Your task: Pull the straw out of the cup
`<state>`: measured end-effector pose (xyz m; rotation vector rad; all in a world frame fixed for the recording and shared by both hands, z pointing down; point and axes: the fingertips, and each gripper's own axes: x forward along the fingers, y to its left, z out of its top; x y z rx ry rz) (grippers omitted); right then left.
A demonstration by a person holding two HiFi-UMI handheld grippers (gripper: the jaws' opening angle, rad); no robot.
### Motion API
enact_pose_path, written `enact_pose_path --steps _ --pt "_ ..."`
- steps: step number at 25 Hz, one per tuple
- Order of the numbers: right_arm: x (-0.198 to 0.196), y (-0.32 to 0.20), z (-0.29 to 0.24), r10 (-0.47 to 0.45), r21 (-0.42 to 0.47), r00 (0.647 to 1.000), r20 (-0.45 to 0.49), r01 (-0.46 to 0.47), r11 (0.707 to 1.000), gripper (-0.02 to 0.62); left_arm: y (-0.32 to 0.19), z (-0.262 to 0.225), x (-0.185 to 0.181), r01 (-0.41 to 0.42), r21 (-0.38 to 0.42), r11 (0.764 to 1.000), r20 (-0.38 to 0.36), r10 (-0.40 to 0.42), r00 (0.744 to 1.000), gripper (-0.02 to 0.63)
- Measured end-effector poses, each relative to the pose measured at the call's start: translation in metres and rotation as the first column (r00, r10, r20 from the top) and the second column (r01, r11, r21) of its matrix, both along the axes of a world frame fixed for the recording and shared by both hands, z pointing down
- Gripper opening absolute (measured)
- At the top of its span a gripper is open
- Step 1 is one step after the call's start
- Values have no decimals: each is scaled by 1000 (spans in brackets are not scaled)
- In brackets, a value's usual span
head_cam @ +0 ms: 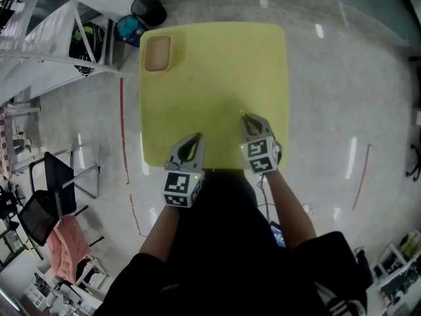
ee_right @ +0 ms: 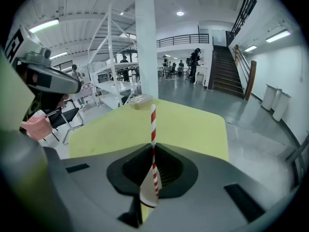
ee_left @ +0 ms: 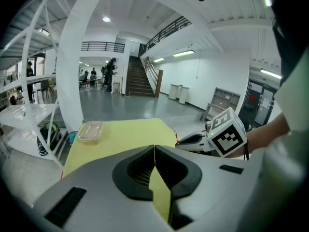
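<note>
Right claw [ee_right: 153, 146] clamps the red-and-white striped straw [ee_right: 153, 122], jutting past its tips over the yellow surface [head_cam: 217, 64] (a firm hold for pulling); left claw [ee_left: 154, 151] closed, empty.

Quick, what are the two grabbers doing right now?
Left gripper: closed, holding nothing.
Right gripper: closed on the red-and-white straw.

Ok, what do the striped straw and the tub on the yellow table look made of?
The straw is probably paper: matte red-and-white bands, no shine. The tub is likely clear plastic: translucent walls, rounded moulded corners, faint gloss.
</note>
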<state>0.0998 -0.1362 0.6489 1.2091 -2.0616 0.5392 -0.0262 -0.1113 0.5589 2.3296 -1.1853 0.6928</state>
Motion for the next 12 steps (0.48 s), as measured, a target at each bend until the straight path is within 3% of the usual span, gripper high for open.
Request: enact_pose_path --steps 12 --pt "20 9 -20 109 59 986 128 -117 991 32 6 -3 27 -68 10 998 -5 68 998 44"
